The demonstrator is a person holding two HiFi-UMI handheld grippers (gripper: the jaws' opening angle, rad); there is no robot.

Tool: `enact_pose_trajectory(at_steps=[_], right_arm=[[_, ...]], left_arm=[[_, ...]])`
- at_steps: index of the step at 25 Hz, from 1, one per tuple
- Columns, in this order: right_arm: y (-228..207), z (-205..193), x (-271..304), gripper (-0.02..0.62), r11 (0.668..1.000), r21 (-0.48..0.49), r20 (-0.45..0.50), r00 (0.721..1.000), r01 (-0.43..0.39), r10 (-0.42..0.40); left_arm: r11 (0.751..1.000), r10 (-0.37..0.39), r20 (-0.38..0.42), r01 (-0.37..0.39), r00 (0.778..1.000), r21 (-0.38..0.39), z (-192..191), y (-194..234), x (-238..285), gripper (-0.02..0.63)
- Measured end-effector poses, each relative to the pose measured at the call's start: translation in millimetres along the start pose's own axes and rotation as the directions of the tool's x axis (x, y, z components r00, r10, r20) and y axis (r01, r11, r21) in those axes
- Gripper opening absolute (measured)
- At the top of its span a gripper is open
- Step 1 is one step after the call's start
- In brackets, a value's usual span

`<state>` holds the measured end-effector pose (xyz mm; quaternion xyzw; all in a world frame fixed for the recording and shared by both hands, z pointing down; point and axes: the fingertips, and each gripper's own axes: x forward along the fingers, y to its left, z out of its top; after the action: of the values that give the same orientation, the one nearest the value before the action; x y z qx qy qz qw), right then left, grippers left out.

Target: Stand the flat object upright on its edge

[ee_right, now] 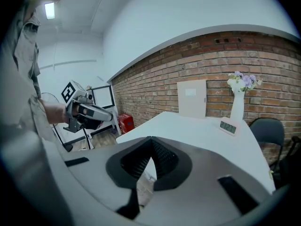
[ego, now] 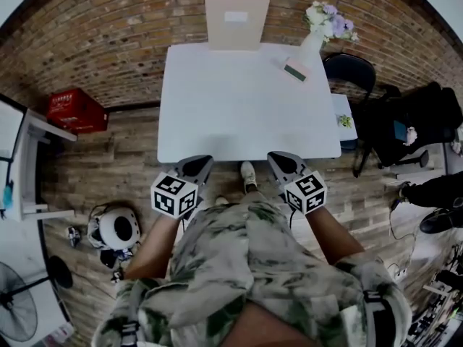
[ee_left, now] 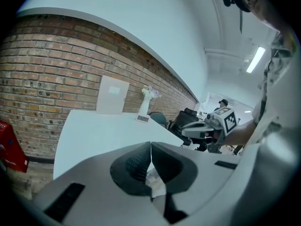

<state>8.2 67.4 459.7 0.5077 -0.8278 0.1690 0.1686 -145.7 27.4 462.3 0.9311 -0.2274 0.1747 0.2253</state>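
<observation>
Over at the far edge of the table point(ego: 246, 114), looking at the flat board point(ego: 236, 20) already up on its bottom edge, broad face toward the near side, right in front of the brick wall point(ego: 108, 42). Can't tell if leaning on the bricks or standing free. Reads like the tail end of the job rather than the start, tbh: nothing lying flat anywhere on the table top.

Got the left gripper point(ego: 202, 163) just off the table's near edge, fingers pressed together with nothing pinched between them. Same deal for the right gripper point(ego: 278, 158), also at the near edge, pads closed tight on thin air. Both well apart from the board, with the whole table top in between.

Next move, if any: probably just hanging back and watching for any tipping. Would take a reach clear across the table, and spreading the fingers first, for any correcting nudge.

As for looks: pale beige, thin, rectangular, a bit taller than wide, with a small lighter label near the top of the face. Seems stiff, like a slim box or panel. Also worth minding the white vase point(ego: 312, 45) of flowers and the little clock point(ego: 294, 69) at the table's far right corner, near the board but not touching.
</observation>
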Motion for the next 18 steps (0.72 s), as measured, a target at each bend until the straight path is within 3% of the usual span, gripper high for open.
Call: enact_pose_trajectory(at_steps=[9,18], right_arm=[[29.1,-15.2,-5.3,0.021,0.999,0.012,-0.024,0.999,-0.036,0.036],[31.1,-15.3,-9.7,0.021,0.999,0.015,-0.024,0.999,-0.040,0.040]], left_arm=[[1.000,0.004,-0.001,-0.004,1.000,-0.019,-17.6,-2.8,-16.4,0.026],[1.000,0.003,-0.018,-0.003,1.000,-0.024,-28.4,-3.5,-24.8,0.026]])
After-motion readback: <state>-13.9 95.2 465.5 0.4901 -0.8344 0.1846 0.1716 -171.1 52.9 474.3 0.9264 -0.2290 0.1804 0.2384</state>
